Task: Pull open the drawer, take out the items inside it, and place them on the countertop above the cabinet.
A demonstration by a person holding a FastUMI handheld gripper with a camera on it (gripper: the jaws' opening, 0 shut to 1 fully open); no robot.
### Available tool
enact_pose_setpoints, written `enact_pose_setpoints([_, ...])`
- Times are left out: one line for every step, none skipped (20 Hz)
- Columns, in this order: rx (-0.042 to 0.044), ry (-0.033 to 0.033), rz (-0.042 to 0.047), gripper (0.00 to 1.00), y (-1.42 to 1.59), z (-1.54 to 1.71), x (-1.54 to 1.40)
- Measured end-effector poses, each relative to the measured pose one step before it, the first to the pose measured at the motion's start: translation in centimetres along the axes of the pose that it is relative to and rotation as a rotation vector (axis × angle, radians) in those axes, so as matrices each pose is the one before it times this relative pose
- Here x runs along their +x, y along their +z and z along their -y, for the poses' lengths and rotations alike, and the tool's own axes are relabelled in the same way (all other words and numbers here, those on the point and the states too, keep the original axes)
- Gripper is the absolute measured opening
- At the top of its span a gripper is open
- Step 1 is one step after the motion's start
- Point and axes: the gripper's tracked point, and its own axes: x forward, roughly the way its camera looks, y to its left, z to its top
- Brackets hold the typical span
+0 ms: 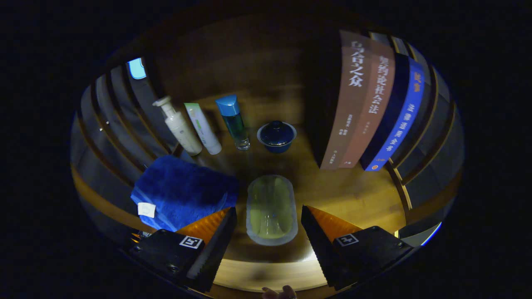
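**Gripper hovering over soap dish on wooden counter**

The gripper [269, 226] is hanging with its jaws spread wide and released, grasping nothing, while a pale yellow-green soap dish [272, 209] is lying on the wooden counter [353, 195] between and just ahead of them. A folded blue towel [183, 191] is resting just beside the dish. Beyond them a white pump bottle [178, 126], a white tube [203, 128], a blue-capped bottle [233, 121] and a dark blue lidded cup [276, 136] are standing in a row, near upright books [370, 104]. Fingertips of a person's hand [279, 292] are showing below the jaws.
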Motion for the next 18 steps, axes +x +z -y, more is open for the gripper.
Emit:
enact_pose_setpoints([0.01038,0.00414,0.02667,0.99,-0.545,0.080,-1.108])
enact_pose_setpoints([0.00820,0.00262,0.02812,0.99,-0.630,0.123,-1.324])
enact_pose_setpoints([0.00418,0.00017,0.03334,0.99,-0.661,0.170,-1.537])
enact_pose_setpoints([-0.00757,0.00225,0.03873,0.99,-0.494,0.007,-1.657])
enact_pose_setpoints([-0.01025,0.00016,0.04486,0.99,-0.570,0.179,-2.010])
enact_pose_setpoints([-0.01475,0.00000,0.05051,0.99,-0.106,0.019,-2.031])
enact_pose_setpoints([-0.01080,-0.00125,0.05536,0.99,-0.101,0.039,-2.028])
enact_pose_setpoints([-0.00616,-0.00150,0.06467,0.99,0.154,0.028,-2.164])
enact_pose_setpoints([-0.00150,0.00261,0.05500,0.99,0.039,0.019,-1.815])
enact_pose_setpoints([-0.00173,0.00055,0.04939,0.99,-0.283,0.003,-1.891])
enact_pose_setpoints([-0.00122,0.00497,0.04807,0.99,-0.440,-0.054,-1.911])
enact_pose_setpoints([-0.00331,0.00621,0.03553,0.99,-1.068,-0.189,-1.512])
enact_pose_setpoints([-0.00917,0.00366,0.02335,0.99,-1.086,-0.055,-1.474])
enact_pose_setpoints([-0.00720,0.00631,0.01635,0.99,-1.161,-0.132,-1.126])
enact_pose_setpoints([-0.00538,0.00684,0.01465,0.99,-1.260,-0.239,-1.021])
enact_pose_setpoints([-0.00619,0.00179,0.00032,0.99,-1.577,-0.199,-0.768])
enact_pose_setpoints([-0.00230,0.00054,-0.00384,0.99,-1.775,0.208,-0.629])
enact_pose_setpoints([0.00121,0.00326,-0.00595,0.99,-1.700,-0.162,-0.424])
